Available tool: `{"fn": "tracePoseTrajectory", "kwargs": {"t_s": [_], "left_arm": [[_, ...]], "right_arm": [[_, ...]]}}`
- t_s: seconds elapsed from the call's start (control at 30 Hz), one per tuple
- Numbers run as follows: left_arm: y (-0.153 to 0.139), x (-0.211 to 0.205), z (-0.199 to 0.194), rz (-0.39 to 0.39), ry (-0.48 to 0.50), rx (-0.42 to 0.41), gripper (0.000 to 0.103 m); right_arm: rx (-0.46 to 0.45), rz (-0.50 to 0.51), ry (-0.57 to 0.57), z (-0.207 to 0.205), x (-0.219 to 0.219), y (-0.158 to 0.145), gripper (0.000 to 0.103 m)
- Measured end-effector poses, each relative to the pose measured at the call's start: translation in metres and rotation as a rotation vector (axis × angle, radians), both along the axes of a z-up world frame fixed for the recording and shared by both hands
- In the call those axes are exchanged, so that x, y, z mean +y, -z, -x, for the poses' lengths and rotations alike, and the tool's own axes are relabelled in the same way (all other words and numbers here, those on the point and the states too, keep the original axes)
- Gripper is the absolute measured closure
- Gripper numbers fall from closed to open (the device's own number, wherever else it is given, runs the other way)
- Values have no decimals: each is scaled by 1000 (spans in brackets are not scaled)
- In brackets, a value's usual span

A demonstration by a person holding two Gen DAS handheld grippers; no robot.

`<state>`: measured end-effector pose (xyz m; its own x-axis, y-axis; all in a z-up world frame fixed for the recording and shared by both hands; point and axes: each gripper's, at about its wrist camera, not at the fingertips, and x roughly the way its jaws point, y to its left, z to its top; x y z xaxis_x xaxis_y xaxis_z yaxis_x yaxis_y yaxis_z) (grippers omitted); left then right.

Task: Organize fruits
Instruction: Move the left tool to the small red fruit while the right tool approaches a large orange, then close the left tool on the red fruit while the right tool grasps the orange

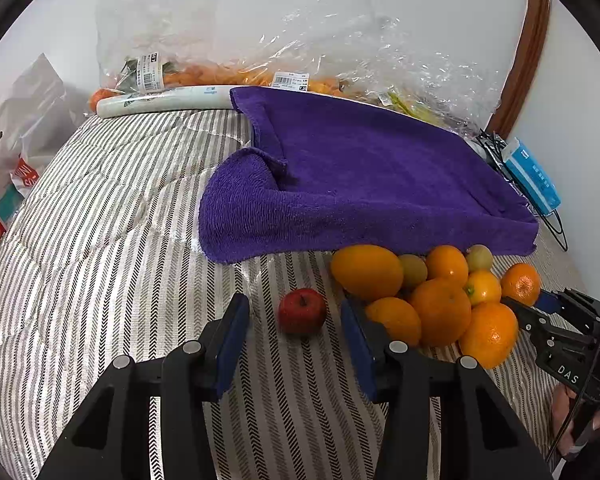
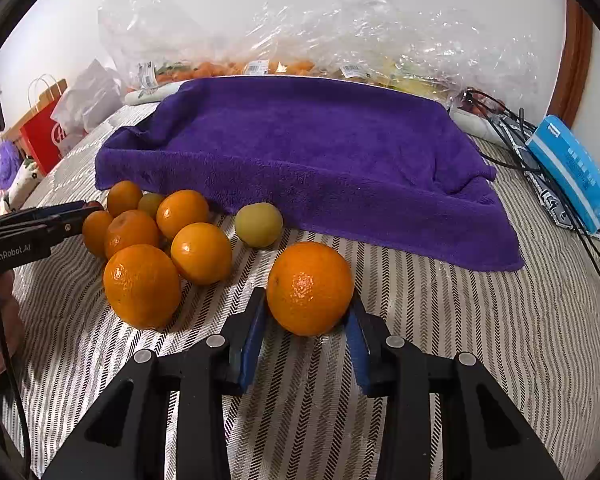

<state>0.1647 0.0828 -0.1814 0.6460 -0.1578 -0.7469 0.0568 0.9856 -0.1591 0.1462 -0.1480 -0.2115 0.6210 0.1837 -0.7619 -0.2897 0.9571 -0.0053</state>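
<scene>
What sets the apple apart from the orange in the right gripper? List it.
Apple is red and smooth; orange is orange and pitted. Apple sits untouched between the fingers of the open left gripper; orange is pinched by the right gripper. Both rest on the striped cloth.

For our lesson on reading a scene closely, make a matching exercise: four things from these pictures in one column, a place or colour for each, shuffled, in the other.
Things:
1. red apple
2. purple towel
3. orange
4. blue box

Descriptions:
A. between the right tongs' fingers
B. draped behind the fruit pile
C. at the far right edge, beside black cables
D. ahead of the left tongs, apart from the pile

Pairs: 1-D, 2-B, 3-A, 4-C
</scene>
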Motion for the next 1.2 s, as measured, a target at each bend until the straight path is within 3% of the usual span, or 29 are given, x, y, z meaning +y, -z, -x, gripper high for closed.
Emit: {"fn": "tracePoseTrajectory", "kwargs": {"t_s": [0.07,0.13,0.17,0.37,0.7,0.93,1.03,1.2], "left_arm": [[0,-1,-1,-1,-2,1,63],[1,-1,-2,15,18,2,78],[1,0,-3,23,19,1,80],[1,8,-1,88,16,-14,80],[-9,12,6,103,-17,-82,80],[-7,9,5,90,-19,-62,80],[-6,13,4,103,-29,-59,80],[-4,12,3,88,-30,-54,80]], "right_arm": [[1,-5,2,-1,-1,0,64],[3,-22,2,-1,-3,0,64],[5,-35,2,-1,-5,0,64],[11,-95,-2,-2,-12,-1,66],[-19,-160,-10,2,-18,-6,69],[8,-132,14,-3,-15,-2,68],[-13,-137,47,-7,-18,-4,62],[-15,-105,72,-21,-14,-6,59]]}}
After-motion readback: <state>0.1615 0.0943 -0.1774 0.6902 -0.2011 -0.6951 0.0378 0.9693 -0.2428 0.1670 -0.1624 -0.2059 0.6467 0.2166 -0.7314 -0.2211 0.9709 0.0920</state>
